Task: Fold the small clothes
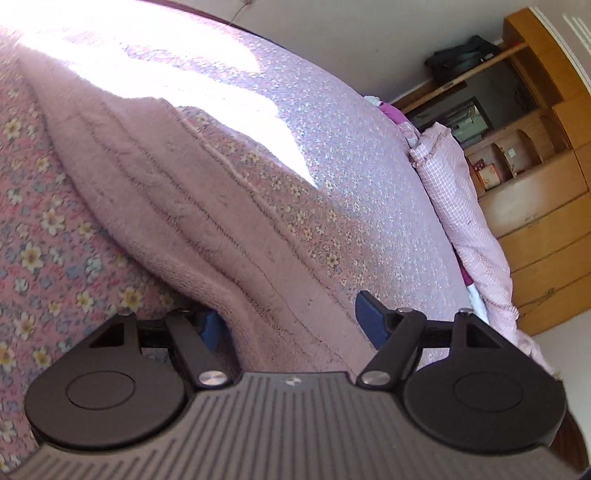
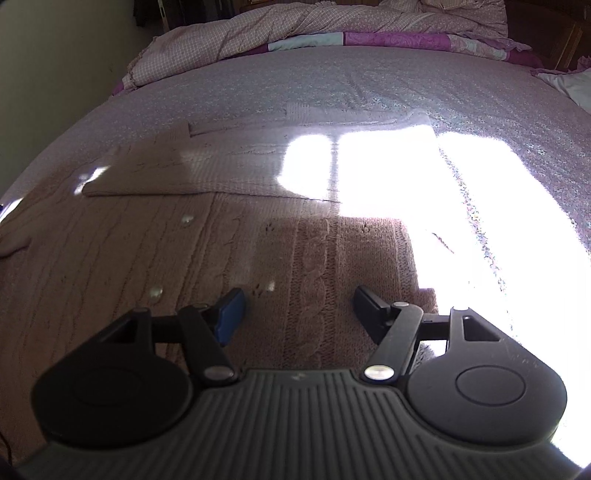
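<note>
A pink cable-knit sweater (image 2: 229, 236) lies flat on the bed, one sleeve (image 2: 207, 166) folded across its body. My right gripper (image 2: 297, 304) is open just above the sweater's near part, its blue-padded fingers apart over a cable rib. In the left wrist view the same sweater (image 1: 177, 206) shows as a long pink knitted band running toward the camera. My left gripper (image 1: 291, 317) is open, with the knit passing between its fingers; the left fingertip (image 1: 210, 326) is partly hidden by the fabric.
The bed (image 1: 332, 155) has a pink floral sheet with bright sun patches (image 2: 461, 177). A rolled checked quilt (image 2: 295, 26) lies at the bed's far end. Wooden cabinets (image 1: 546, 177) stand beyond the bed in the left wrist view.
</note>
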`<state>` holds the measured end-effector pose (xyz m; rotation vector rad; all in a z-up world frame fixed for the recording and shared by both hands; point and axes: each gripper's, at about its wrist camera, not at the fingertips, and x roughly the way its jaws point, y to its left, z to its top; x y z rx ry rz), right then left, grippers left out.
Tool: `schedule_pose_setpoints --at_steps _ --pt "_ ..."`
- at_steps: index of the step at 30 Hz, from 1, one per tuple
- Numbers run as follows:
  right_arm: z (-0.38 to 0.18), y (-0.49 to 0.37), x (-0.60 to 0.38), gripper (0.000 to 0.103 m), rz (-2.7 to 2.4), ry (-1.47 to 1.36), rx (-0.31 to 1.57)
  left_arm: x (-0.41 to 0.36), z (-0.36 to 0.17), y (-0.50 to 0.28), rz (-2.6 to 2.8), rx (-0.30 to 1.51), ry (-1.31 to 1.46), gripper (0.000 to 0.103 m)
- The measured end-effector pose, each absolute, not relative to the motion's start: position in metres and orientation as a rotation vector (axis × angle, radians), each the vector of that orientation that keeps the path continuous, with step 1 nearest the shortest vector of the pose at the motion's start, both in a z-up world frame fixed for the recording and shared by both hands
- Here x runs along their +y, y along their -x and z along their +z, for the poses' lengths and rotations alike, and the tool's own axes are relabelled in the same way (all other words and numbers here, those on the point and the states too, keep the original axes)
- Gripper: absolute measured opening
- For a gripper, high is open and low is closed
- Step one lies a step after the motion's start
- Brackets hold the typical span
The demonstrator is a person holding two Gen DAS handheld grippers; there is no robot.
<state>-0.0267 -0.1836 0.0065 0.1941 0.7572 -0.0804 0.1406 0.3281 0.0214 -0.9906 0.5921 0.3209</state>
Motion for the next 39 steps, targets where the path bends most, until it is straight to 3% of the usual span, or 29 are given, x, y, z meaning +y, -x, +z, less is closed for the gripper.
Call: schedule_pose_setpoints --at_steps 3,15,26,33,39 --pt "0.008 0.026 -0.185 0.068 -0.090 -0.224 0.755 0.325 0.026 -0.149 0.266 0.611 0.887 0.016" --pt "0.013 0.033 -0.212 0.069 -0.142 -0.308 0.715 0.276 0.094 -0.120 0.034 0.424 0.720 0.010" --pt "0.013 0.036 -0.227 0.069 -0.151 -0.337 0.697 0.160 0.150 -0.121 -0.189 0.366 0.549 0.010" --pt "0.018 0.039 -0.224 0.069 -0.139 -0.335 0.670 0.080 0.143 -0.129 -0.300 0.432 0.491 0.010" --pt "0.015 0.043 -0.228 0.069 -0.140 -0.358 0.677 0.022 0.089 -0.139 -0.317 0.593 0.386 0.010"
